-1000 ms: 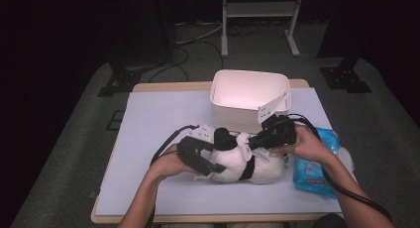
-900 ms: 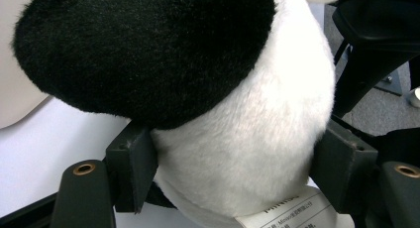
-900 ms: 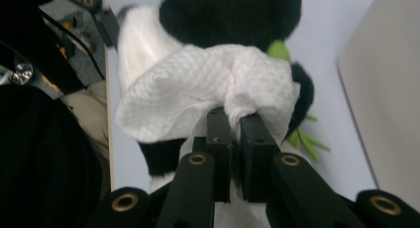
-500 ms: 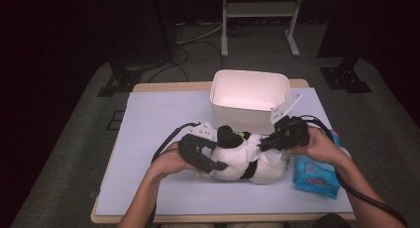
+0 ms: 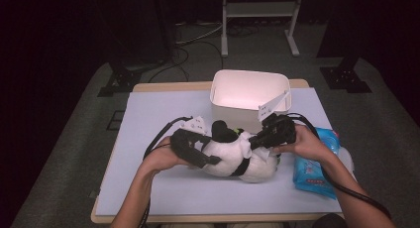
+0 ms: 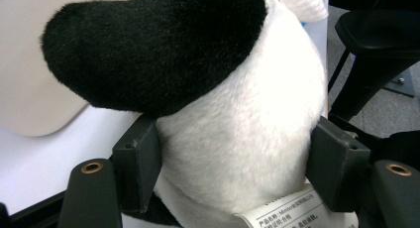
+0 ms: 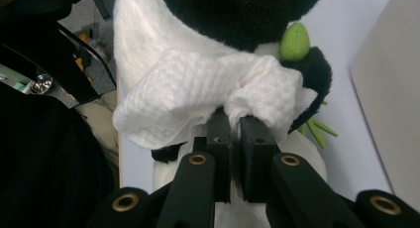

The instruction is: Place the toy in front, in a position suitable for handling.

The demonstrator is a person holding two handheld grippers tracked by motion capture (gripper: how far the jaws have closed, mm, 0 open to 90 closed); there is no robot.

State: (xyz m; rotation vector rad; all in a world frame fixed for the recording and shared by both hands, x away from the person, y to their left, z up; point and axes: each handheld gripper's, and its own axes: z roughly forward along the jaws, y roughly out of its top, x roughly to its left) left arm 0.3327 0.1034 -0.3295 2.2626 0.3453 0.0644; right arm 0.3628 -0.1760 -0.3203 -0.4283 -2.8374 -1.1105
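1. The worktop point(image 5: 163, 188) is a pale sheet on a wooden board, standing on grey carpet in a dark room with a metal stand point(image 5: 257, 20) behind.
2. A white bin point(image 5: 250, 91) sits beyond both grippers; a blue wipes pack point(image 5: 317, 166) lies just beside the right hand.
3. The plush panda point(image 5: 237, 156) lies on its side between the two grippers.
4. The left gripper point(image 6: 233, 153) has both pads pressed into the panda's white body; its jaws have just been closing a little.
5. The left gripper view shows a printed label point(image 6: 292, 213) near the jaws.
6. The right gripper point(image 7: 236, 126) is clamped almost fully together on a white cloth point(image 7: 198, 96) resting against the panda; its view also shows a green leaf point(image 7: 294, 39).
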